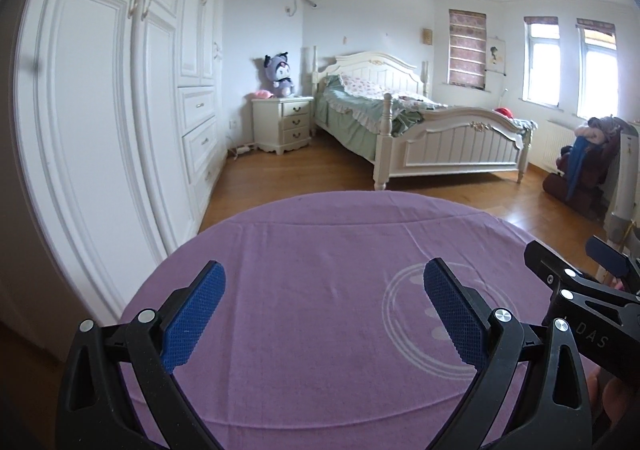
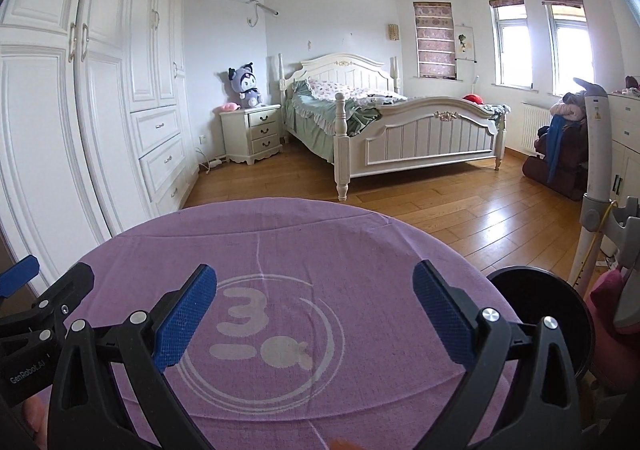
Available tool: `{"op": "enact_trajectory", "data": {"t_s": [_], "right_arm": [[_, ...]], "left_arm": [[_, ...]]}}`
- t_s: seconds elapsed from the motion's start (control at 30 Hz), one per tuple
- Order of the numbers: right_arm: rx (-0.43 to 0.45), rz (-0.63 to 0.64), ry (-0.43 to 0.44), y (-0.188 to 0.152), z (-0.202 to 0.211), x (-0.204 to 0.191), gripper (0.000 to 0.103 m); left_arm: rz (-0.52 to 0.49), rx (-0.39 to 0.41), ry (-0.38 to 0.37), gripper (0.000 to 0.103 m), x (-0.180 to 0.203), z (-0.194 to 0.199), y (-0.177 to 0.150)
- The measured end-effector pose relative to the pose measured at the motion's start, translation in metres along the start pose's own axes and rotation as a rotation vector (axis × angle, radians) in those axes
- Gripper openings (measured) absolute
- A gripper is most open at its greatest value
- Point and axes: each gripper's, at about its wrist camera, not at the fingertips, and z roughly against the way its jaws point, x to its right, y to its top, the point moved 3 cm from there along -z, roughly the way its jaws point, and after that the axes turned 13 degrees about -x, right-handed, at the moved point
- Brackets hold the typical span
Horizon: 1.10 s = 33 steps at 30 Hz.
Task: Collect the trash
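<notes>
A round table under a purple cloth point(image 1: 320, 290) with a white printed logo point(image 2: 276, 334) fills the foreground of both views. No trash shows on the cloth. My left gripper point(image 1: 324, 278) is open and empty above the table's near part. My right gripper point(image 2: 314, 282) is open and empty over the logo. Each gripper shows at the edge of the other's view: the right gripper point(image 1: 576, 270) at the right, the left gripper point(image 2: 44, 282) at the left. A black round bin point(image 2: 544, 314) stands just right of the table, below the right gripper's right finger.
White wardrobes point(image 2: 80, 109) line the left wall. A white bed point(image 2: 400, 129) and a nightstand point(image 2: 252, 129) with a plush toy point(image 2: 246, 85) stand at the back. A chair piled with clothes point(image 2: 560, 141) and a white stand point(image 2: 596, 169) are at the right on the wooden floor point(image 2: 440, 209).
</notes>
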Motion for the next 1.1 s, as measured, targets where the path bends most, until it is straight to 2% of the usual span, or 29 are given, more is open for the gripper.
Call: {"op": "enact_trajectory", "data": {"t_s": [0.47, 1.1], "right_arm": [[0.033, 0.007, 0.006, -0.004, 0.008, -0.004, 0.098], [0.044, 0.0, 0.013, -0.005, 0.01, -0.008, 0.098]], "left_arm": [[0.003, 0.001, 0.017, 0.098, 0.003, 0.002, -0.005], [0.023, -0.016, -0.002, 0.098, -0.001, -0.003, -0.004]]}}
